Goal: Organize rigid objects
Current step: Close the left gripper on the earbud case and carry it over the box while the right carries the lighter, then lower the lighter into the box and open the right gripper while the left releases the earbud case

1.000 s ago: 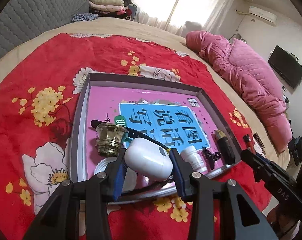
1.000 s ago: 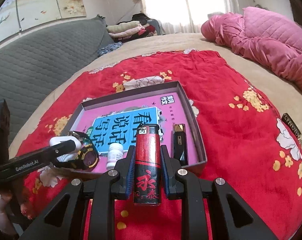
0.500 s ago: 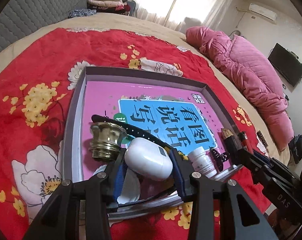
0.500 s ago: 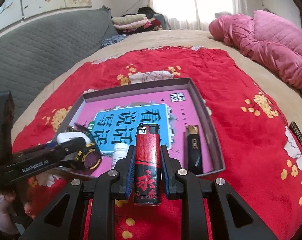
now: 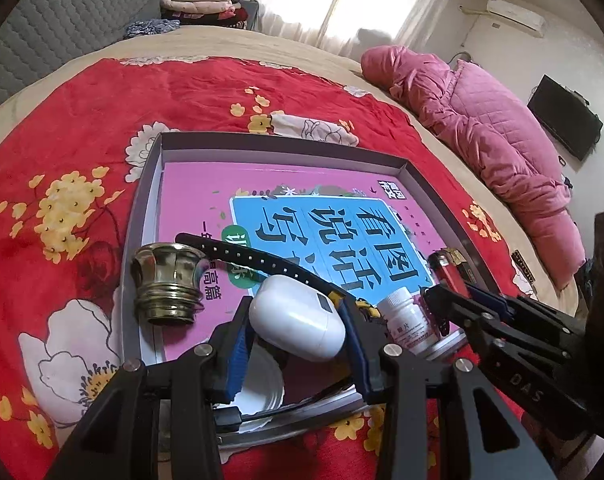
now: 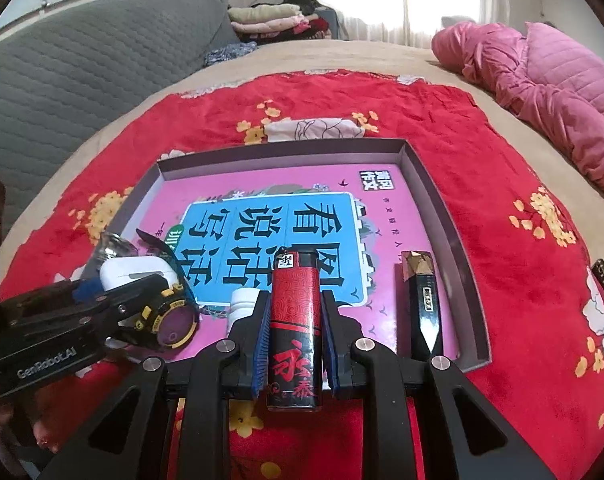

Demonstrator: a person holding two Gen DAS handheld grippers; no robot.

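My right claw point(image 6: 294, 334) pinches a red-and-black lighter point(image 6: 295, 330); my left claw point(image 5: 297, 330) clamps a smooth white oval case point(image 5: 297, 318).

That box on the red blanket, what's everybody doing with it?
A person is tidying small hard things into the grey box, holding a claw in each hand. The left claw is clamped on a white pod-shaped case over the box's near corner. The right claw is clamped on a red and black lighter, held over the box's near edge. Already inside are a brass cap, a small white bottle, a watch and a black lighter.
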